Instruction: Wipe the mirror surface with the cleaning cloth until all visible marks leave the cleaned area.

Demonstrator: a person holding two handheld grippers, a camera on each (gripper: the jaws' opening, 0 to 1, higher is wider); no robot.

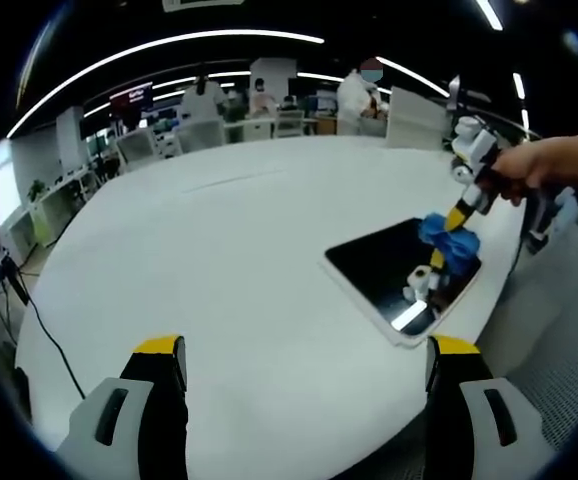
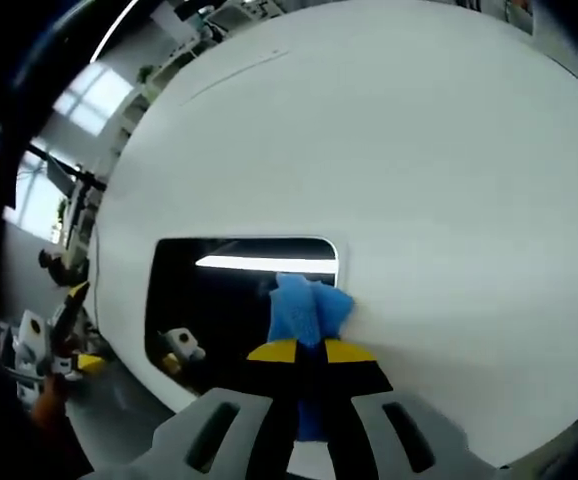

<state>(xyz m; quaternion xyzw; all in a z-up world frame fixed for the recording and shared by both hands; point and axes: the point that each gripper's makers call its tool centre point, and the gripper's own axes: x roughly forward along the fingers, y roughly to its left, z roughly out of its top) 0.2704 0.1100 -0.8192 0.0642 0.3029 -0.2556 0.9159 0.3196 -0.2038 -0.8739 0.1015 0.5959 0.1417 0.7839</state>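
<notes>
Showing one left tool (image 1: pixel 304 385) at the lower edge of the left gripper view, its two yellow-tipped jaws spread wide apart and grasping nothing, poised over bare white worktop (image 1: pixel 219 250). To the right lies one mirror (image 1: pixel 401 275), a dark rectangular plate with rounded corners and a pale border, flat on the worktop near its edge. One blue cleaning cloth (image 1: pixel 449 240) rests bunched on the mirror, clenched by the one right tool (image 1: pixel 456 222), which a hand (image 1: pixel 554 165) grips from the far right. In the right gripper view, the right tool (image 2: pixel 309 352) has its jaws closed together on the cleaning cloth (image 2: pixel 307 308), which touches the mirror (image 2: pixel 219 300) at its right border; one bright strip of light reflects in the glass. The worktop (image 2: pixel 419 150) is one large, rounded white surface. Beyond it stand office desks, chairs, screens and several people under long ceiling light strips.
</notes>
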